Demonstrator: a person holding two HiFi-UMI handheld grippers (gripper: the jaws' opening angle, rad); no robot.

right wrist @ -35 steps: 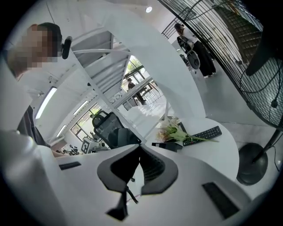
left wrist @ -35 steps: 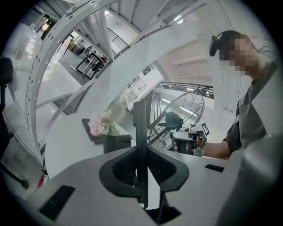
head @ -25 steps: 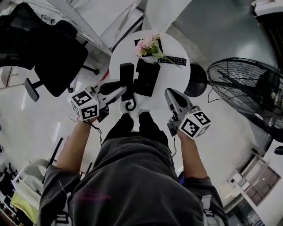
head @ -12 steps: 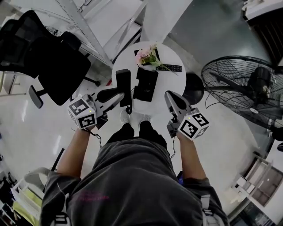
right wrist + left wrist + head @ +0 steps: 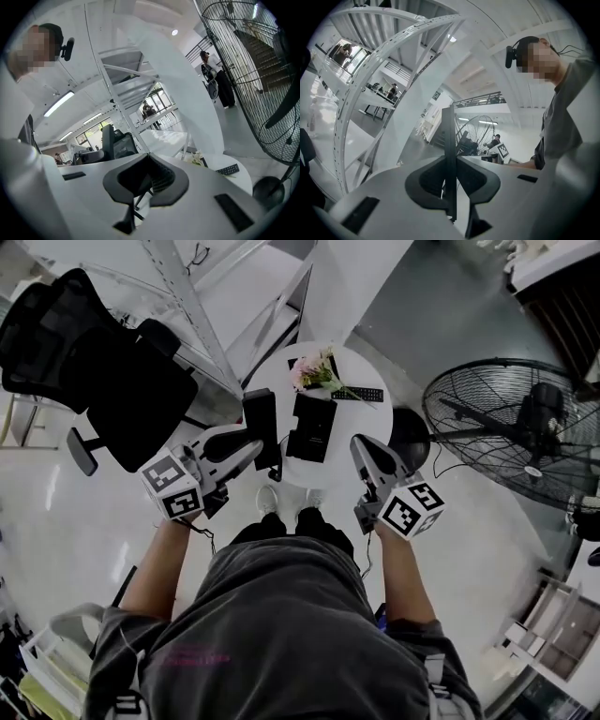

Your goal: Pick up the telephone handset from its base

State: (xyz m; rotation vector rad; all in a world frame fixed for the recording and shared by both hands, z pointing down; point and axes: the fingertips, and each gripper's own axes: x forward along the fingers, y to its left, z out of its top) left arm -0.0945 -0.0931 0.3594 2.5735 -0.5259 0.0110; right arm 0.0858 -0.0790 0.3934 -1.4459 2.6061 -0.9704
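Note:
The black telephone handset (image 5: 262,422) hangs above the left part of the round white table (image 5: 371,418), with my left gripper (image 5: 260,448) shut on its lower part. In the left gripper view the handset (image 5: 449,140) shows edge-on as a thin black bar clamped between the jaws of the left gripper (image 5: 450,161). The black telephone base (image 5: 312,426) lies on the table just right of the handset. My right gripper (image 5: 362,442) hovers over the table's right front edge, shut with nothing in it. Its closed jaws (image 5: 146,159) point toward the table.
Pink flowers (image 5: 314,371) and a black remote (image 5: 362,393) lie at the table's far side. A large floor fan (image 5: 511,432) stands to the right, its dark round base (image 5: 411,427) beside the table. A black office chair (image 5: 112,381) and a white metal frame stand to the left.
Both grippers have risen. The left one has carried the handset up and away from the base, and the table now looks smaller and farther below.

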